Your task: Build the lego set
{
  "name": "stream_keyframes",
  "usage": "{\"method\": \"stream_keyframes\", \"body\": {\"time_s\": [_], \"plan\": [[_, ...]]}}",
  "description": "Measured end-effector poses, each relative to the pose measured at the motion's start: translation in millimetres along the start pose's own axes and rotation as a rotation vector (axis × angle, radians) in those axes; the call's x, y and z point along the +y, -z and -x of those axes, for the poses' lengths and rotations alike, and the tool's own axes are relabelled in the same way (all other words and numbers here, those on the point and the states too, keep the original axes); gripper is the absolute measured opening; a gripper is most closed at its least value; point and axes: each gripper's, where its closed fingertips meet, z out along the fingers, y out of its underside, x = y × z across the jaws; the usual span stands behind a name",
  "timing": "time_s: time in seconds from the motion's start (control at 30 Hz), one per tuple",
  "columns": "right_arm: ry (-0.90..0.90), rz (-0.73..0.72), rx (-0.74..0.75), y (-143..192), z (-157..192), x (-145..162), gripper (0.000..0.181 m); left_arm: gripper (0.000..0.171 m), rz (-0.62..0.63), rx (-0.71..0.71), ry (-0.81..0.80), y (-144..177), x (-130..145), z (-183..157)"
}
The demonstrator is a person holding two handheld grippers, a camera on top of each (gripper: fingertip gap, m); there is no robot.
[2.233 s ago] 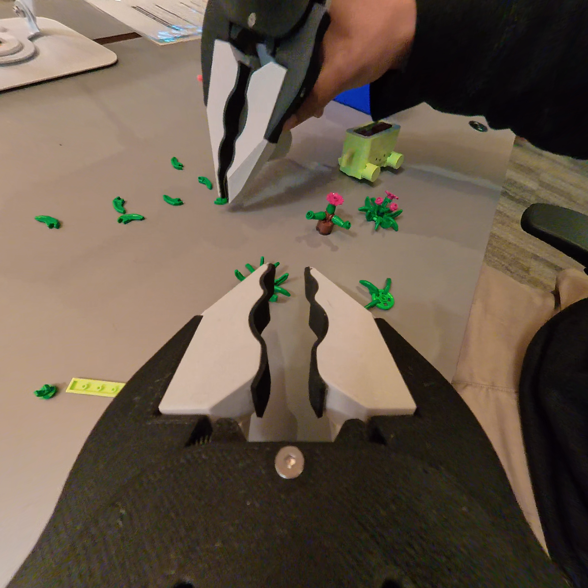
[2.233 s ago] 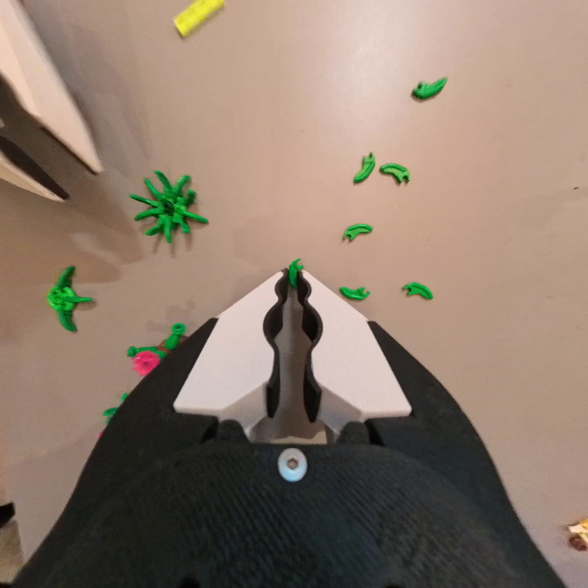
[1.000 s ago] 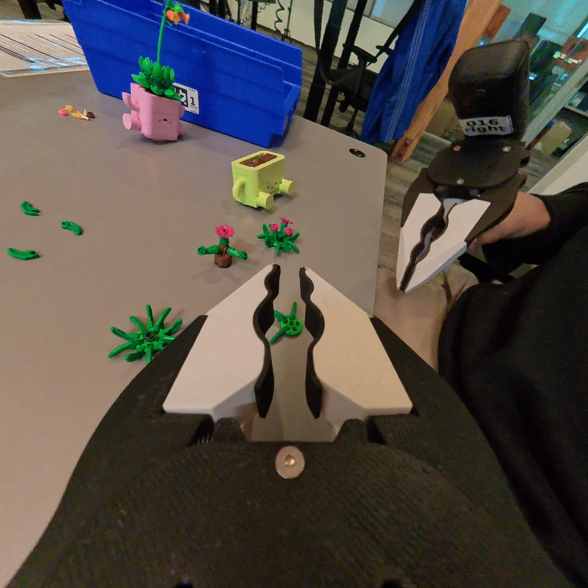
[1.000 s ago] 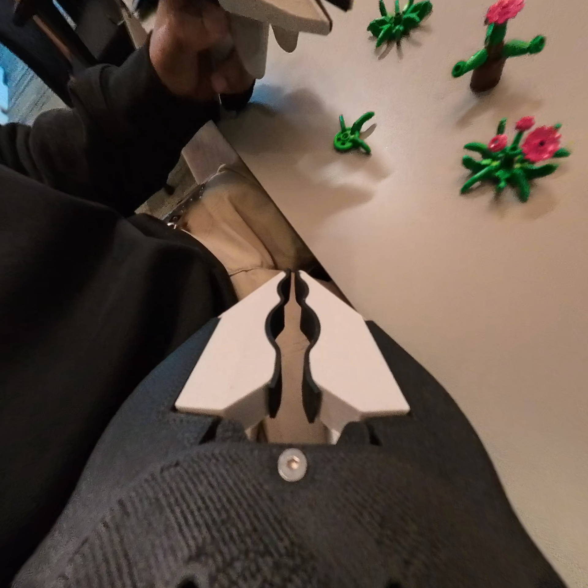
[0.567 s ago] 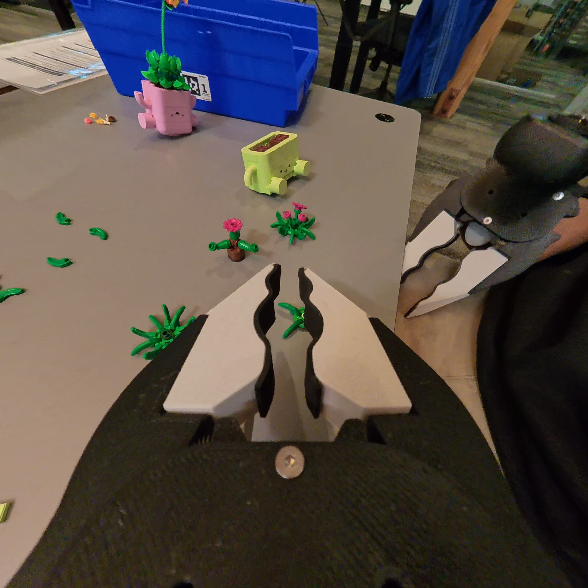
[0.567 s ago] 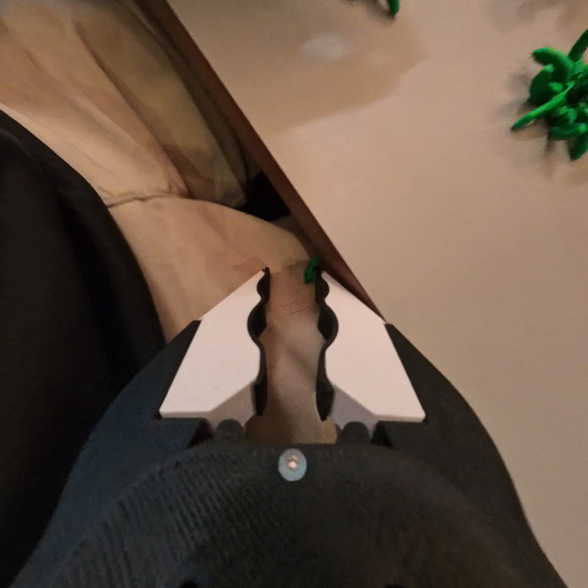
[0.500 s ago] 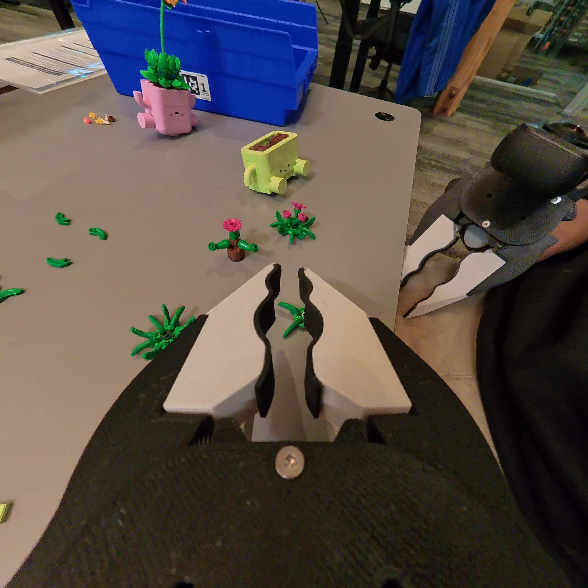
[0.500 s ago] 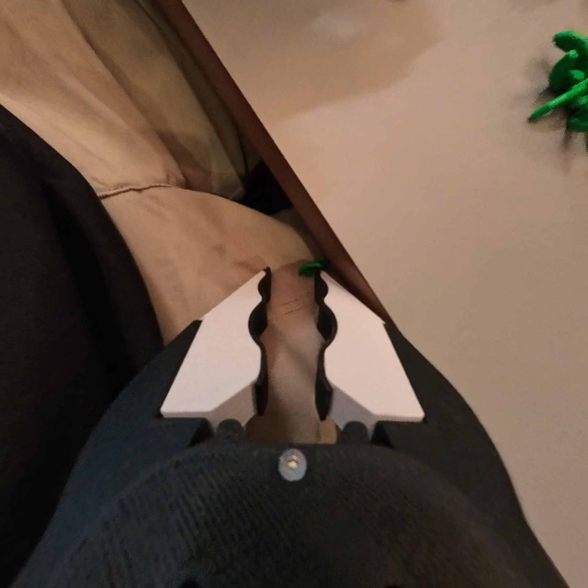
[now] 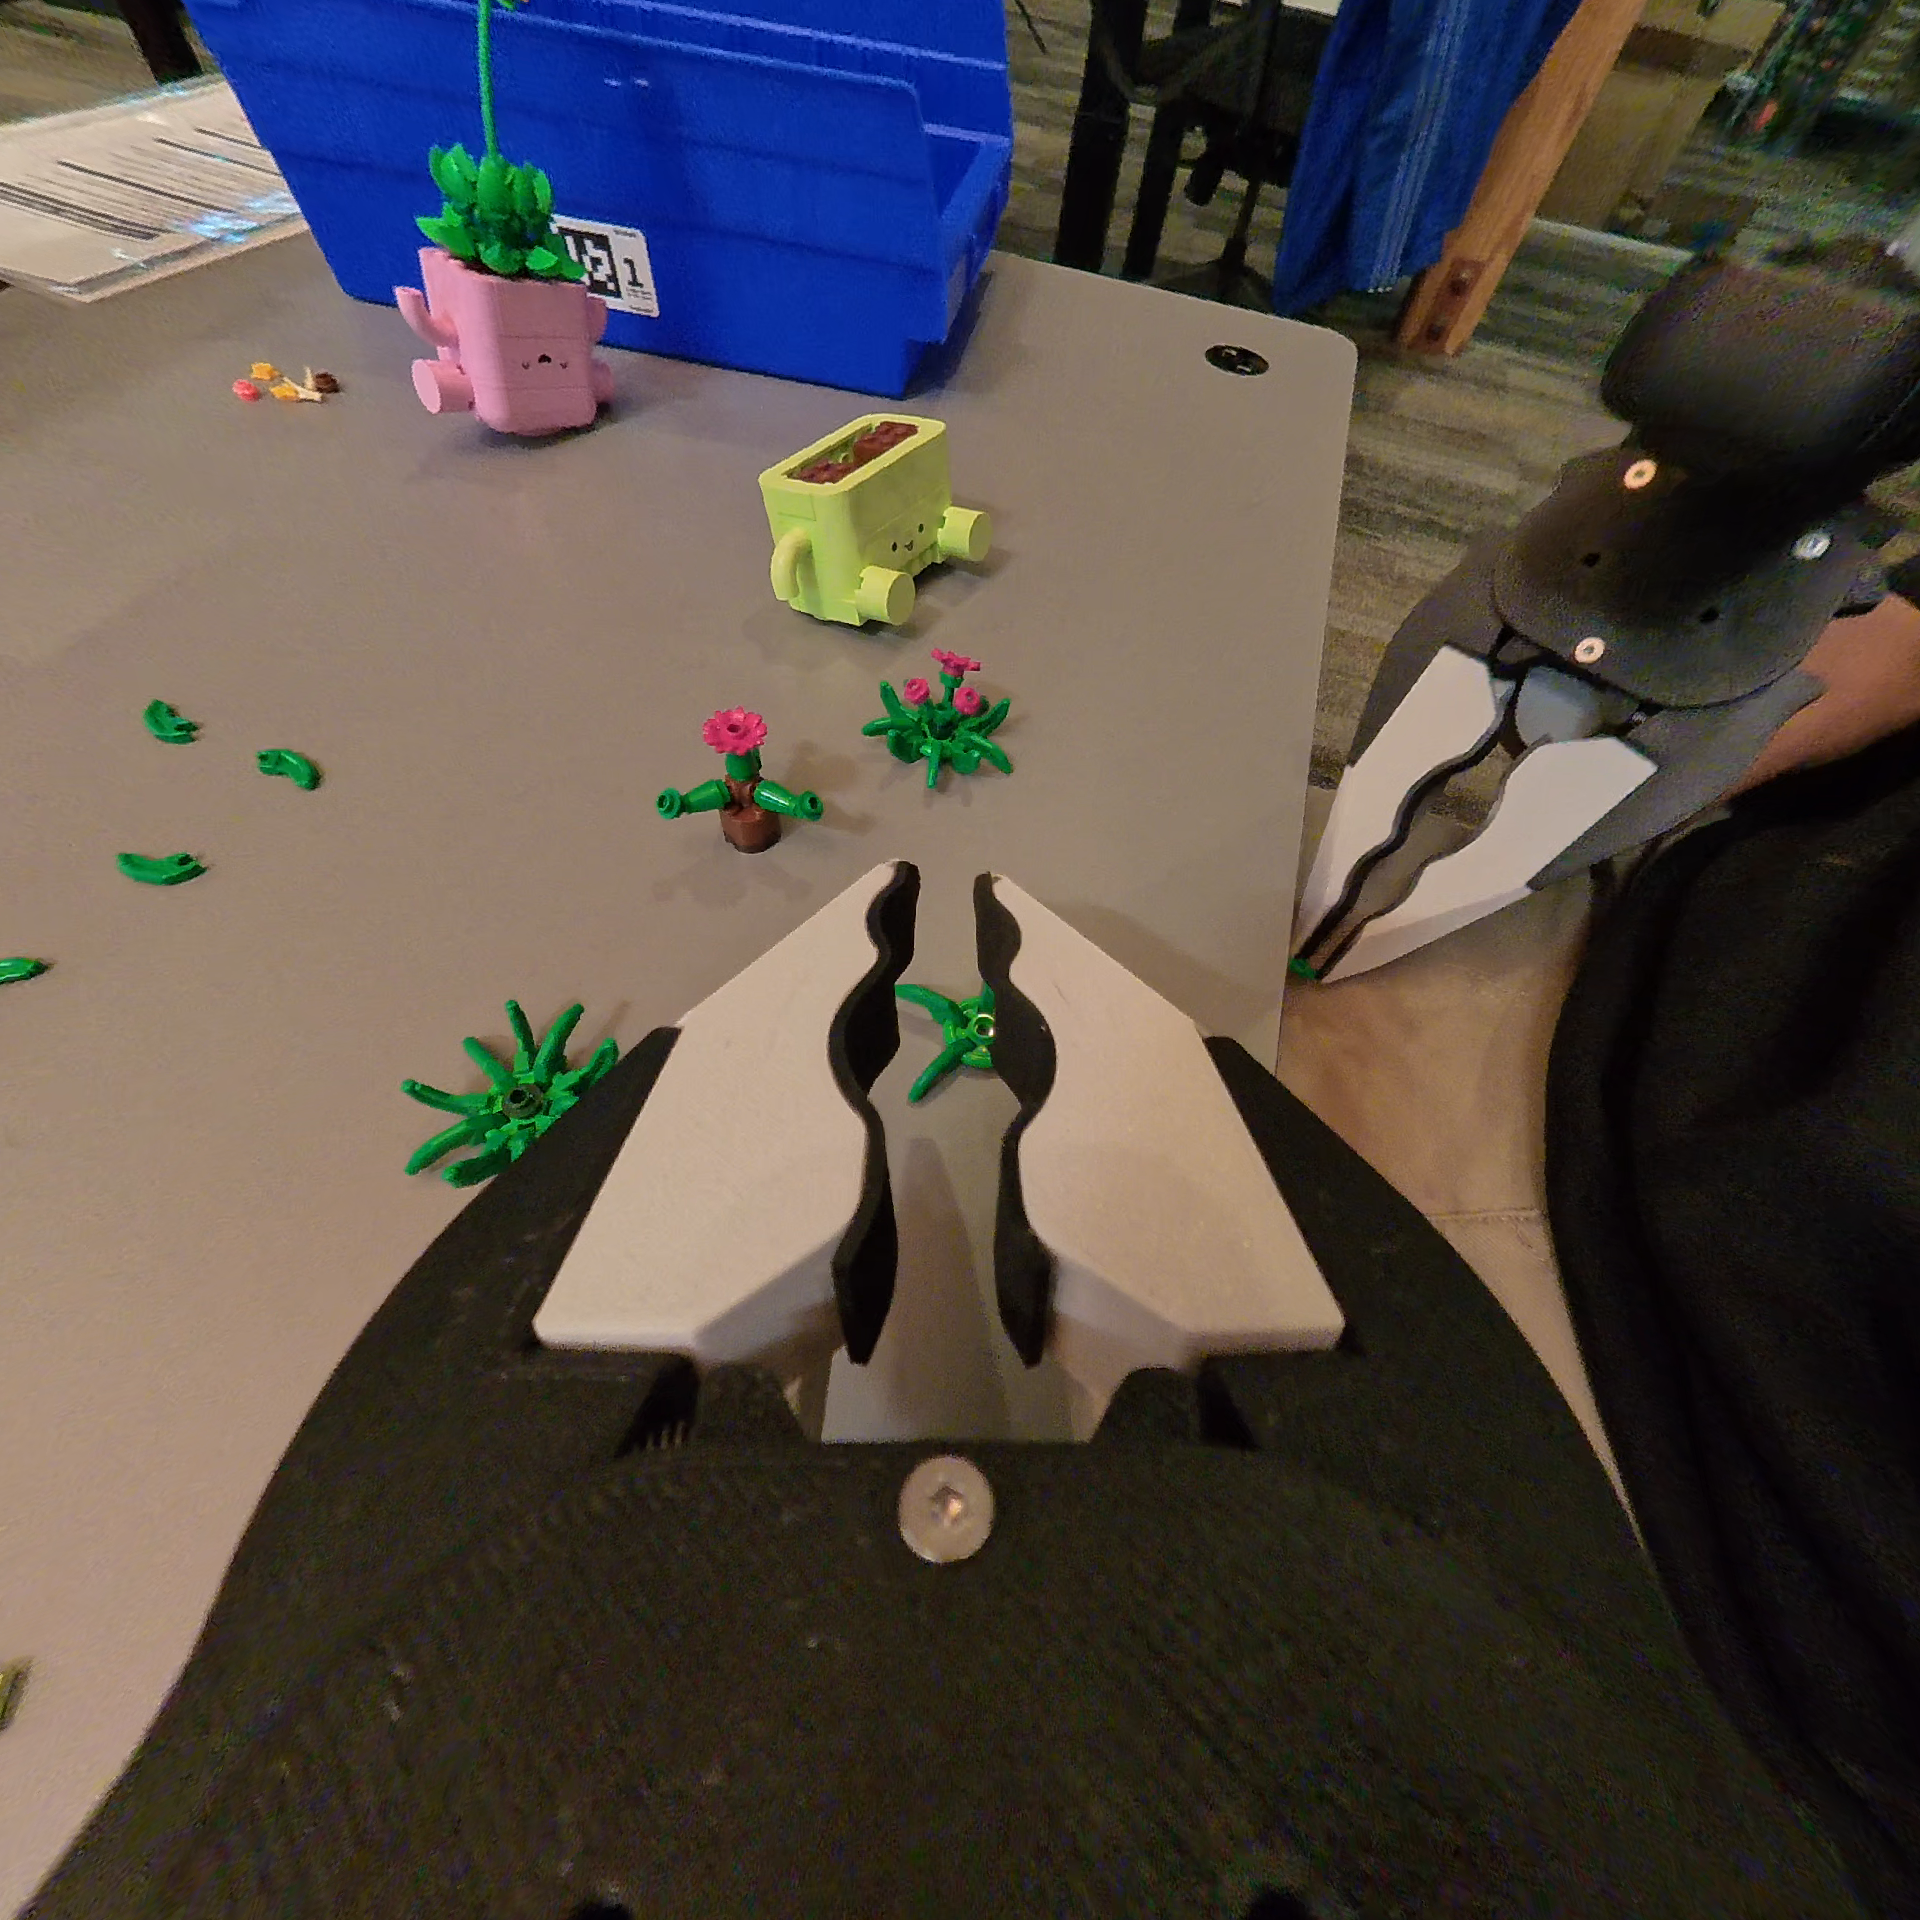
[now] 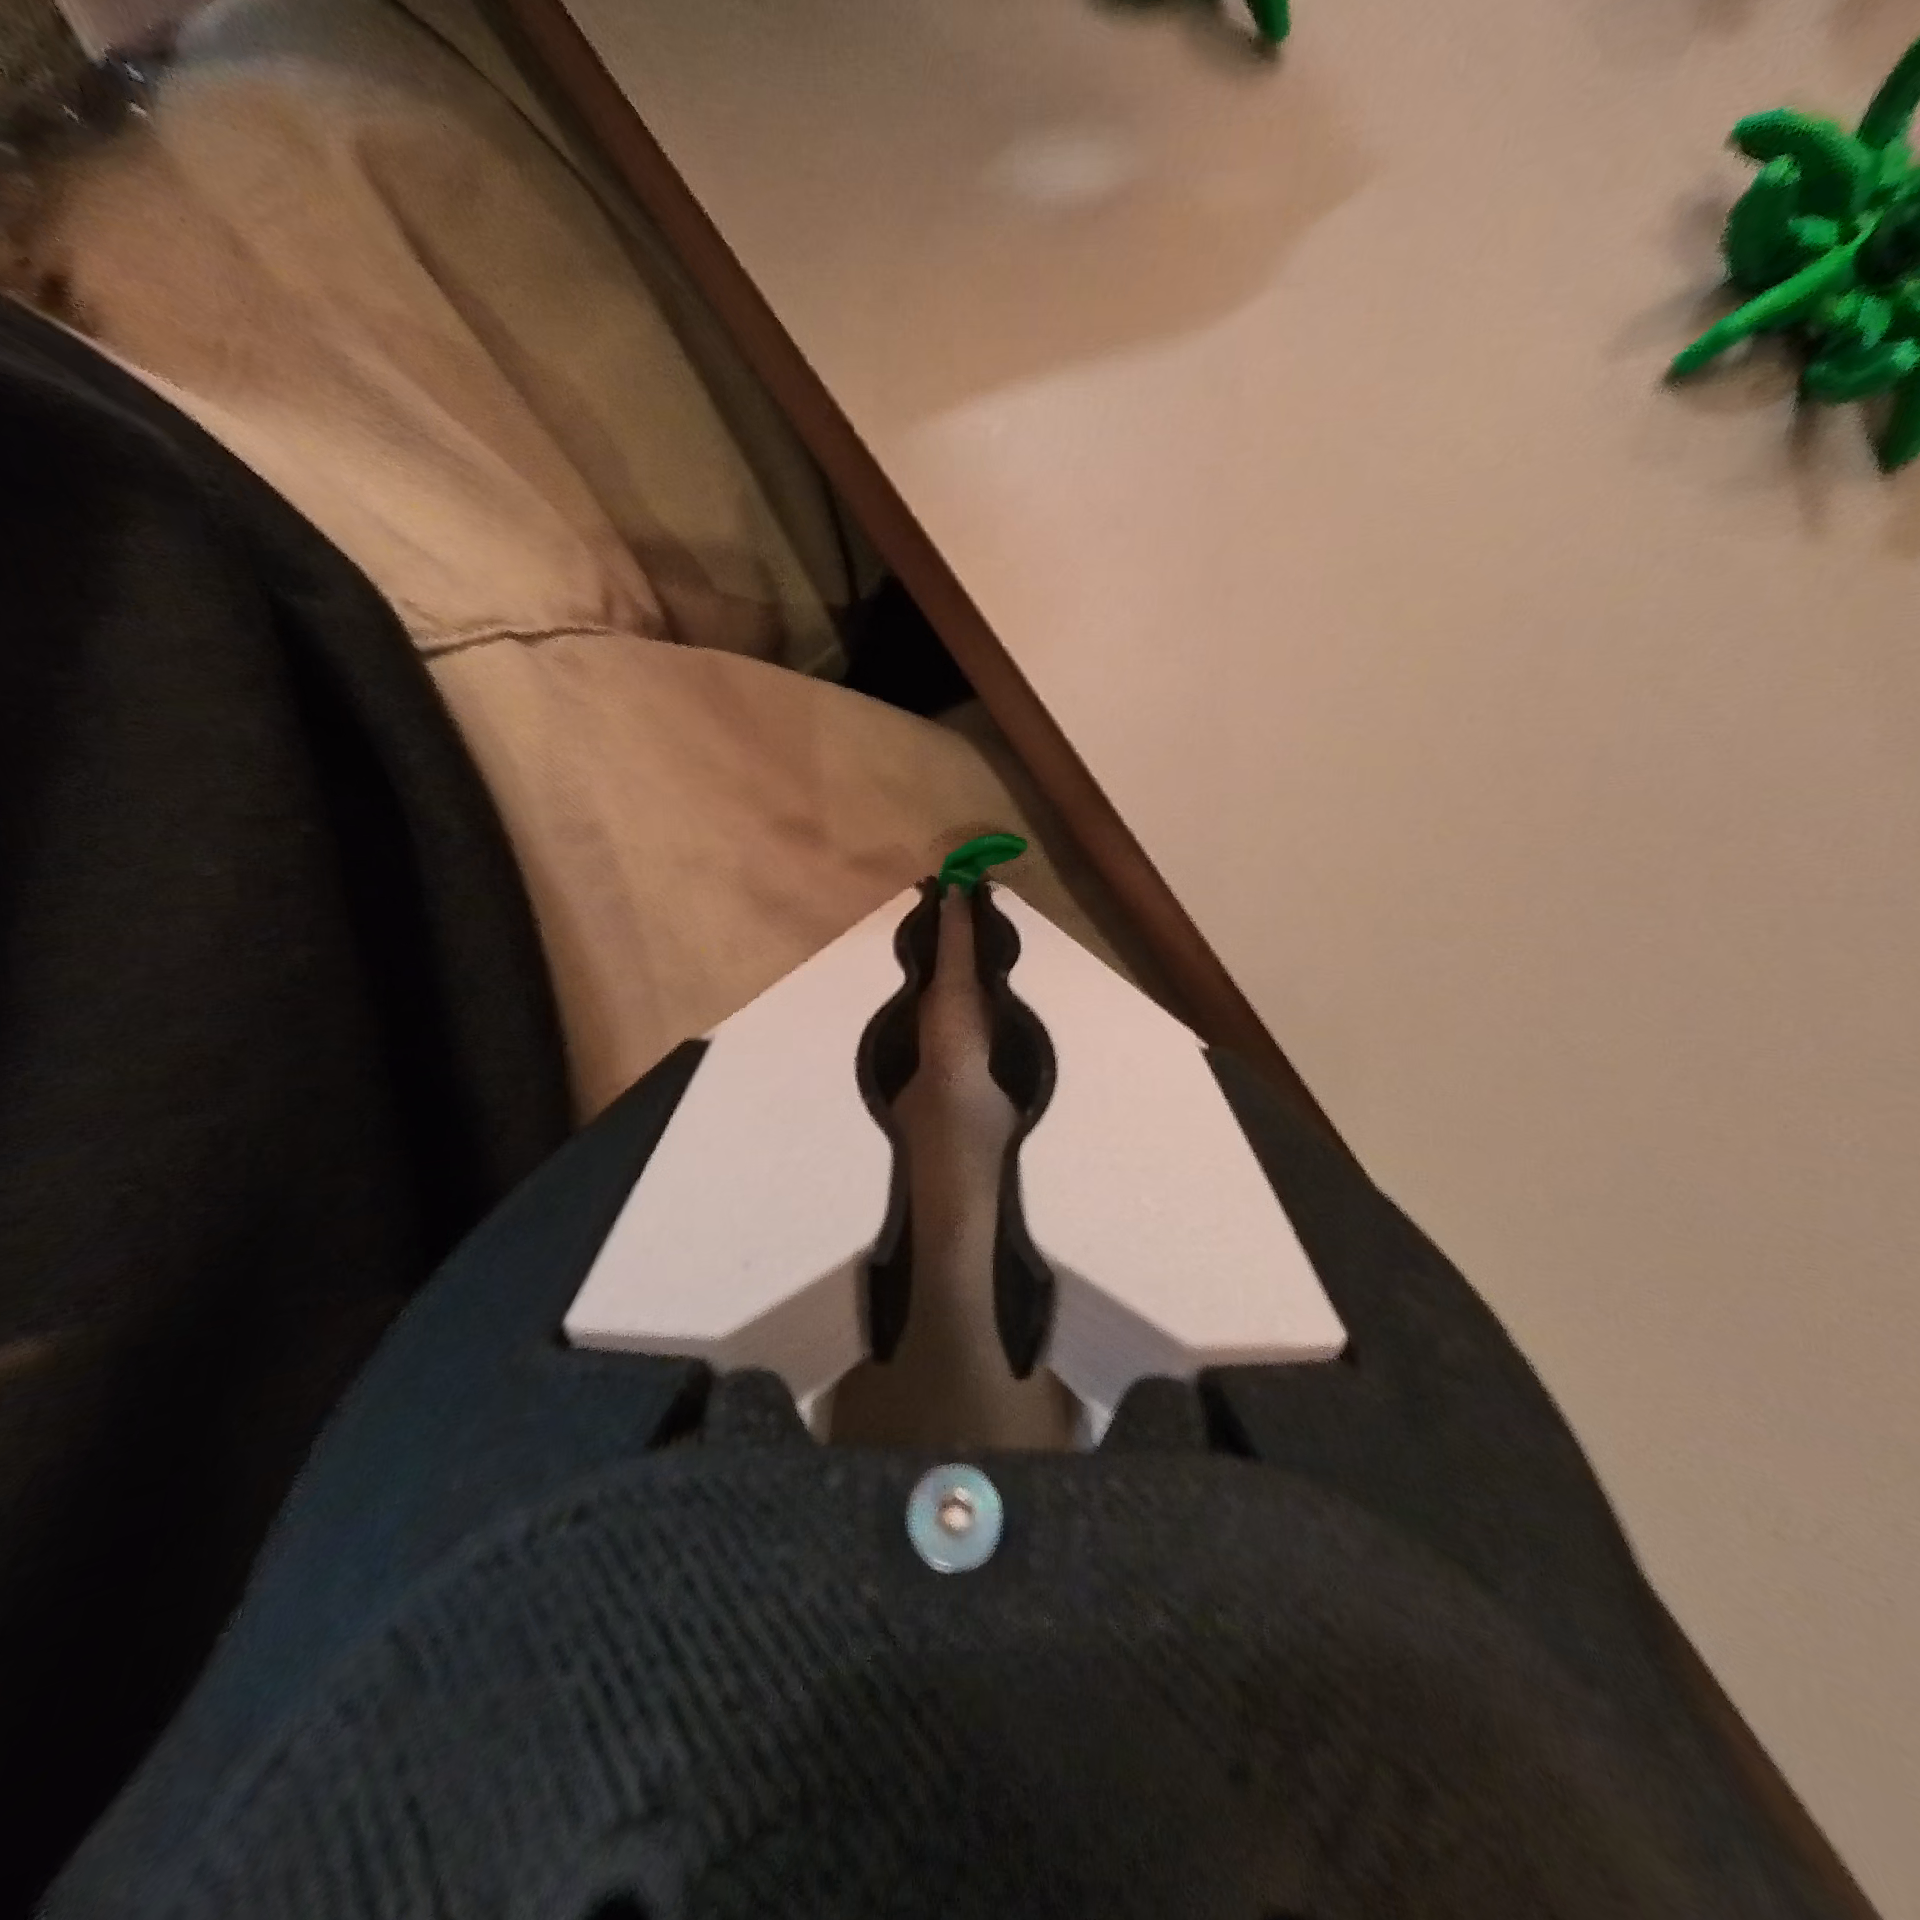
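Left hand-held gripper (image 9: 945,883) hovers level, its two fingers parted with a clear gap between them. Right hand-held gripper (image 10: 958,896) points down off to the right, over the person's lap, fingertips pinched nearly together, hand (image 9: 1844,691) wrapped behind it.

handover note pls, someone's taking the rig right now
Right claw: shut on a small green leaf, held off the table's near edge, over the lap.
Left claw: open, empty, hovering over the green leaf ring on the table.
Pink pot is planted; lime pot shows only brown soil.
Loose: spiky plant, two flower pieces, several leaves.
Left to do, probably: fit leaves to ring, plant lime pot.
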Motion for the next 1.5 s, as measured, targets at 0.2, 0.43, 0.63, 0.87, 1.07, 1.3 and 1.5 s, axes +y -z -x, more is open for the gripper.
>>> {"method": "stream_keyframes", "body": {"time_s": [0.2,0.43,0.63,0.87,1.07,1.3,1.5], "plan": [[0.019,-0.157,-0.016,27,3,-29,0.004,0.01,0.014,0.0,-0.014,-2,1,-2],[-0.038,-0.324,-0.002,51,-28,-72,0.004,0.011,-0.009,0.07,0.027,-8,-7,-19],[0.037,-0.466,0.079,62,-38,-106,0.004,0.032,-0.112,0.319,0.419,-21,-28,-49],[0.131,-0.585,0.168,74,-32,-140,0.004,0.035,-0.271,0.488,0.656,-14,-49,-54],[0.163,-0.594,0.177,71,-26,-146,0.004,0.001,-0.327,0.506,0.681,-7,-54,-50],[0.139,-0.575,0.149,69,-29,-140,0.005,0.001,-0.259,0.426,0.594,-11,-45,-48],[0.112,-0.597,0.031,77,-30,-139,0.01,0.001,-0.163,0.389,0.461,-16,-34,-55]]}}
